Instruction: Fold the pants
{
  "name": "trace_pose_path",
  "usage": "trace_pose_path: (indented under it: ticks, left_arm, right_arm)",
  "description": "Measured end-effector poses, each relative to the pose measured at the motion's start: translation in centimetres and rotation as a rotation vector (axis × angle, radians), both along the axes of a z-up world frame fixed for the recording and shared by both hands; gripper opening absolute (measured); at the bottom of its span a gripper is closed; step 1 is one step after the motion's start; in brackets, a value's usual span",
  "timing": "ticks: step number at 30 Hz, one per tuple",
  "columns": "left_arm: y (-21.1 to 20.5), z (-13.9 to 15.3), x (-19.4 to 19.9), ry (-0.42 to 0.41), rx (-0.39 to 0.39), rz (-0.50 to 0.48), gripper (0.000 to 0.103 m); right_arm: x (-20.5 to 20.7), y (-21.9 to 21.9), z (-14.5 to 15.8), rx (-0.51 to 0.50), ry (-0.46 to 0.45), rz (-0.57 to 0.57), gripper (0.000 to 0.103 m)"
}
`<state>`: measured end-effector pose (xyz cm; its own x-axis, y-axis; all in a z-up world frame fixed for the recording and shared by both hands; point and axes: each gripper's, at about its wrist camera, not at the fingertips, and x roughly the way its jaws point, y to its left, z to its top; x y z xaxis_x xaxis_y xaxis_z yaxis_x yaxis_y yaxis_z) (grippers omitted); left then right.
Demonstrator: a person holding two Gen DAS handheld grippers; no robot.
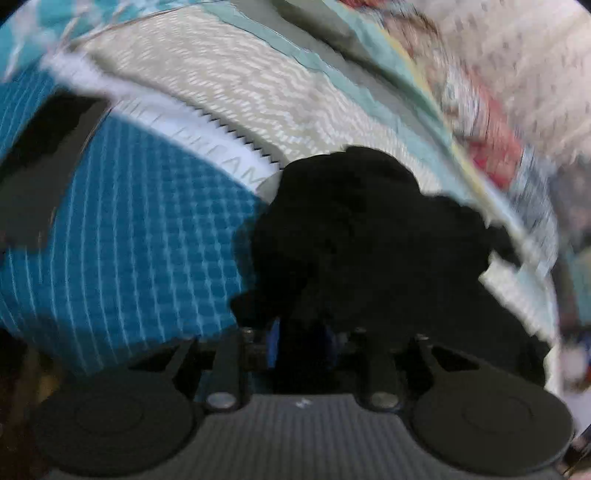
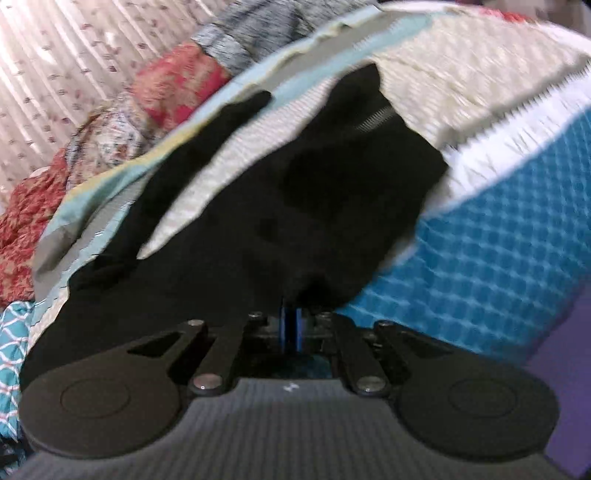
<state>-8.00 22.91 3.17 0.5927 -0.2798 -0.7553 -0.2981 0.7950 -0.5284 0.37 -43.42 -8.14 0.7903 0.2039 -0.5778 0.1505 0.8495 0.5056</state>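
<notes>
Nearest in both wrist views: my own gripper housings, ribbed grey w/ black round discs and linkage arms, partly cut off at the bottom edge. My left gripper (image 1: 303,332): blue finger edges only just show, the rest buried under a bunched mass of the black pants (image 1: 362,236); fabric sits between the fingers and they look clamped on it, though the tips themselves are hidden. My right gripper (image 2: 291,321): two blue fingers (image 2: 283,328) drawn nearly together w/ a fold of the pants (image 2: 295,192) pinched where cloth drops into them; tips again covered. Pants location: on the bed, lying across a cream woven cover (image 2: 461,74) and the edge of a blue checked blanket (image 2: 498,251). In the right view a zip shows near the far end, and one narrow black strip, a leg or hem, cannot tell which, runs off to the left apart from the main body. Left view is badly motion-blurred; a dark shape at upper left is not identifiable. Farther back: a red floral cloth (image 2: 173,85), a grey marled garment (image 2: 251,33), both blurred, then a pale striped wall or curtain w/ small dots, cut off by the fisheye rim.
</notes>
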Motion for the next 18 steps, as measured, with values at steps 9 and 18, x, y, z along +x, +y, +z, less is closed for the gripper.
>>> trace_pose_path:
  ticks: [9, 18]
  left_arm:
    - [2.5, -0.1, -2.3, -0.02, -0.137, 0.145, 0.079]
    - [-2.2, -1.5, -0.7, 0.018, -0.141, 0.08, 0.066]
  right_arm:
    - [-3.4, -5.1, 2.2, 0.042, -0.079, -0.112, 0.046]
    - [-1.0, -12.7, -1.5, 0.373, -0.095, -0.295, 0.047]
